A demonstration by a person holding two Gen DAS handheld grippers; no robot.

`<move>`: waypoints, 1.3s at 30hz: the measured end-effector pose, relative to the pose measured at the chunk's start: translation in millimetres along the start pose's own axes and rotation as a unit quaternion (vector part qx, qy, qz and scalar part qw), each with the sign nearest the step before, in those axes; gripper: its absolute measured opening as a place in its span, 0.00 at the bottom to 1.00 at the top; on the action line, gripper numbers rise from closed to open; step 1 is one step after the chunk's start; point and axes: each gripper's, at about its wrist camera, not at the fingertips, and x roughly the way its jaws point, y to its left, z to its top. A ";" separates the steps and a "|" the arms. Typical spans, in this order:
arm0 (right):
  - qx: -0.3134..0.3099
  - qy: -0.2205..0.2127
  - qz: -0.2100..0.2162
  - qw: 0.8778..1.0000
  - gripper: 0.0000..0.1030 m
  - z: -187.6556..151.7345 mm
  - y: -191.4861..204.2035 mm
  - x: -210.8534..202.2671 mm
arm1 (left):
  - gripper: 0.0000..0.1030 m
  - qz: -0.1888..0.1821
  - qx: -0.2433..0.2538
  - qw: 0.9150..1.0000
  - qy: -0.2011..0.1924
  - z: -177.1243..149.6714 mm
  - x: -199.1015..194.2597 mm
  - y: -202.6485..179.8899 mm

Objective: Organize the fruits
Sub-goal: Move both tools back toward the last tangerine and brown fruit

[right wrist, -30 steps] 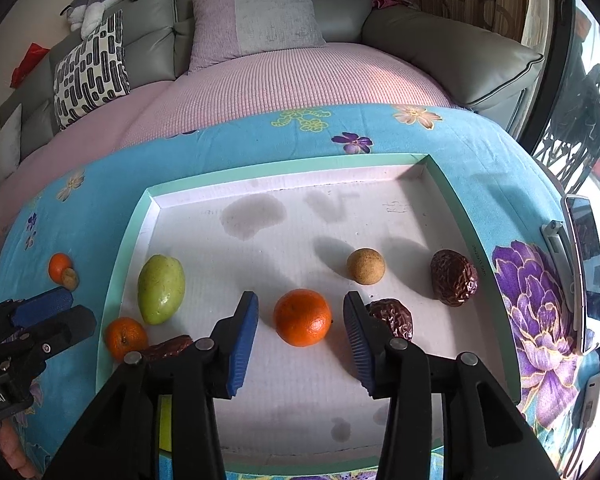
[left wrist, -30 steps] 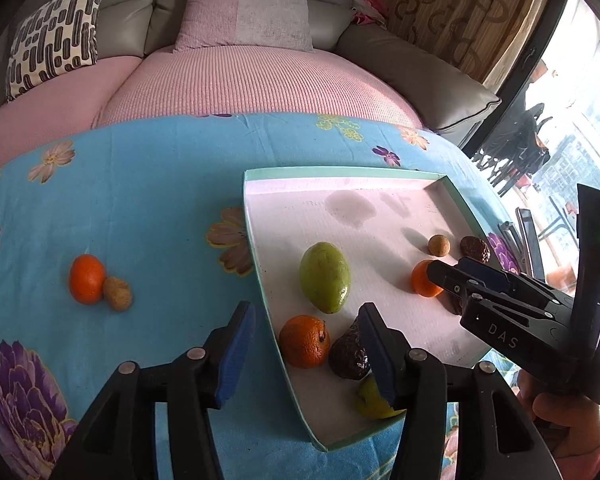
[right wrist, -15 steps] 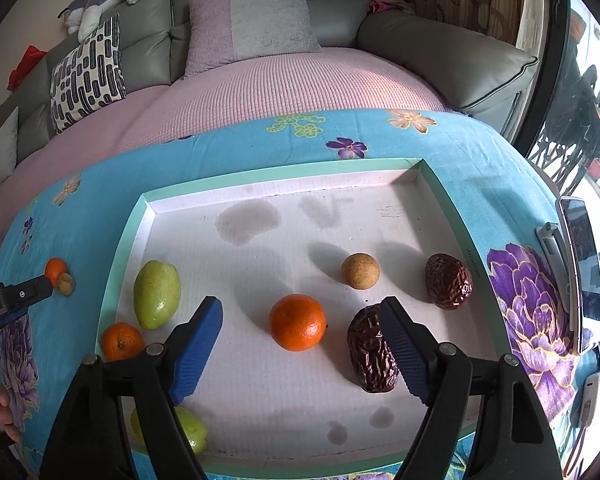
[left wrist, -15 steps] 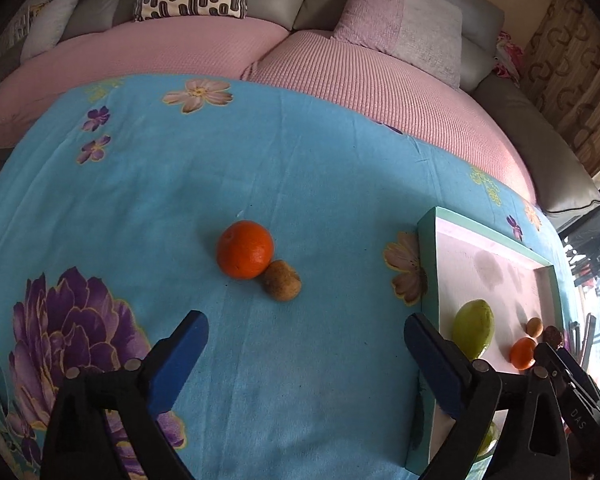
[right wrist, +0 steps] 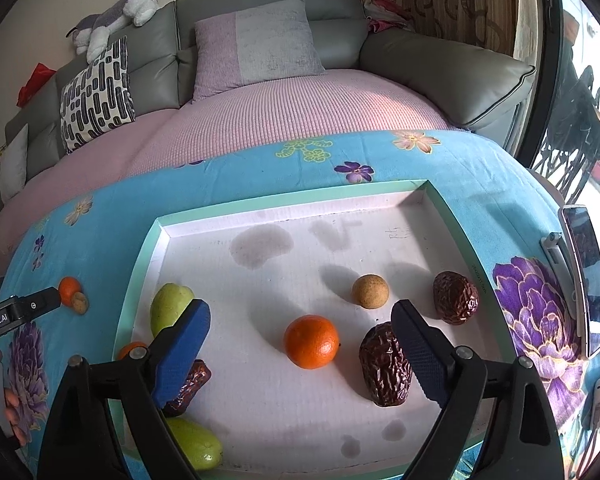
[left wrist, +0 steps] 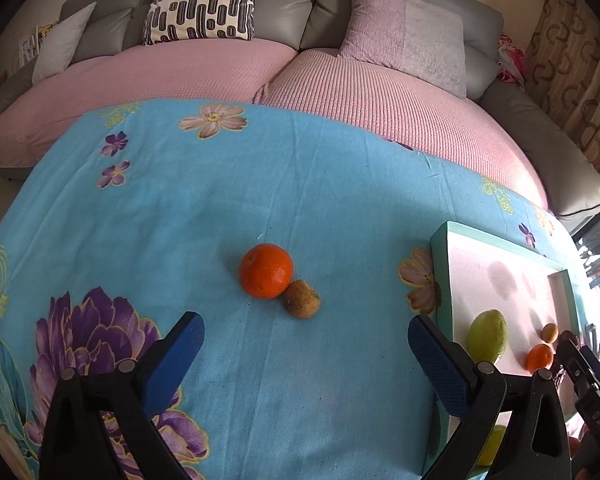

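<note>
Fruits are mostly gathered already in a shallow green-rimmed tray (right wrist: 440, 200) with a white floor, sitting on a surface (left wrist: 260, 184) draped in a blue floral cloth. Inside the tray, the right wrist view shows an orange (right wrist: 311, 341) near the middle, a round tan longan-like fruit (right wrist: 371, 291) behind it, two wrinkled dark dates (right wrist: 385, 364) (right wrist: 455, 297) to its right, and at the tray's left edge two green mango-like fruits (right wrist: 168, 307) (right wrist: 198, 442), a small orange (right wrist: 131, 350) and a third date (right wrist: 188, 388).

Two pieces are left outside the tray: a loose orange (left wrist: 266, 270) and a small brown fruit (left wrist: 303, 298), touching each other on the cloth, well to the left of the tray.

The left gripper (left wrist: 306, 336) has its jaws spread wide and holds nothing, aimed at that loose pair. The right gripper (right wrist: 300, 334) hovers over the tray, jaws also wide and empty, with the orange lying between them.

The nearer date lies with its long axis running roughly front to back, narrower end toward the camera. The upper green fruit lies along the tray's left wall; its tip seems to point away from the camera, though the gripper partly hides it.
</note>
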 end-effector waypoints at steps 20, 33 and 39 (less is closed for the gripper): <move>-0.043 -0.017 0.068 0.997 0.90 3.4 72.2 -1.2 | 1.00 0.077 -0.026 0.995 -0.057 18.3 -40.2 84.4; -0.078 -0.006 0.116 0.990 0.90 -2.2 141.7 10.8 | 1.00 0.094 -0.087 0.989 -0.069 16.9 -51.2 140.9; -0.111 0.003 0.127 0.986 0.89 -7.5 171.3 23.9 | 1.00 0.077 -0.093 0.991 -0.056 20.4 -39.7 142.7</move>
